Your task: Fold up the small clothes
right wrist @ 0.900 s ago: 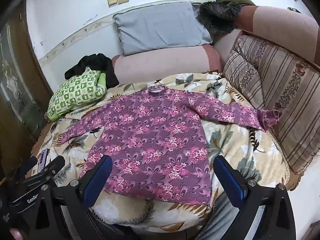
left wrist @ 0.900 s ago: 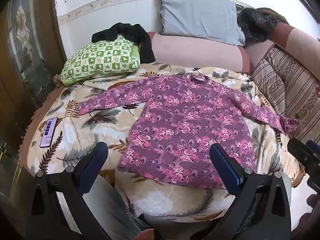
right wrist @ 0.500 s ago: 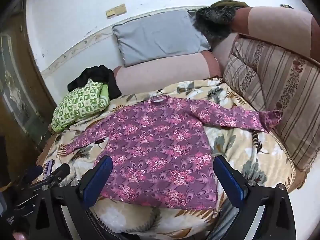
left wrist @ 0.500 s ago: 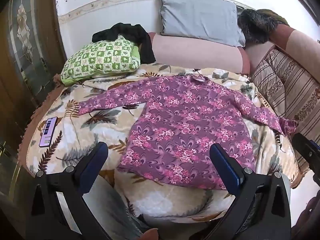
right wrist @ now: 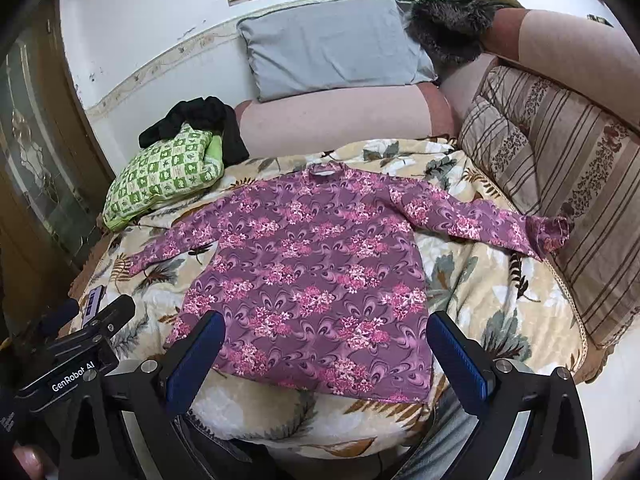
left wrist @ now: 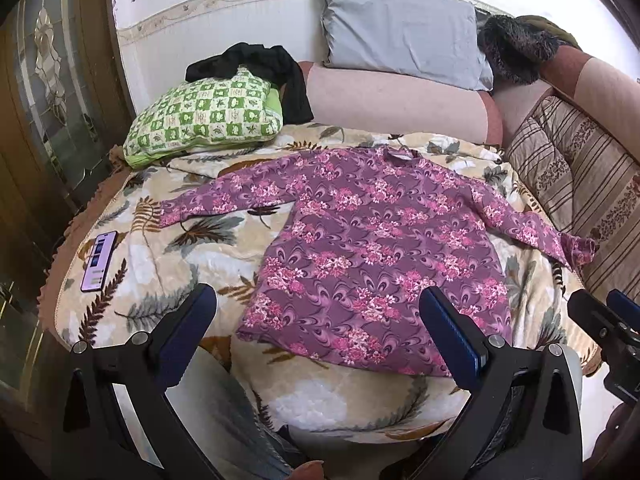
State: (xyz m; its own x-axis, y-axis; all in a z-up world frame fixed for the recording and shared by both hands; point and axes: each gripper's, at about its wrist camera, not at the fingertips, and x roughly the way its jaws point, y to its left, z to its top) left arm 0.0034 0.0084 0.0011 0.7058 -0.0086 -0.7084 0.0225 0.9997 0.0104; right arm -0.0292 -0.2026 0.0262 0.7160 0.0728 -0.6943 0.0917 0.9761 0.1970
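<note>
A purple long-sleeved top with pink flowers (left wrist: 372,248) lies flat, front down or up I cannot tell, on a leaf-print blanket (left wrist: 168,264), both sleeves spread out; it also shows in the right wrist view (right wrist: 312,276). Its right cuff (right wrist: 552,232) rests against the striped cushion. My left gripper (left wrist: 316,312) is open and empty, held above the near hem. My right gripper (right wrist: 324,336) is open and empty, also above the near hem.
A green checked pillow (left wrist: 204,116) with a black garment (left wrist: 264,60) lies at the back left. A grey pillow (left wrist: 400,32) and pink bolster (left wrist: 392,100) are behind. A striped cushion (right wrist: 560,184) stands on the right. A phone (left wrist: 98,260) lies at the left edge.
Both grippers stay open and have shifted only slightly; the right wrist view has risen a little. The top has not moved.
</note>
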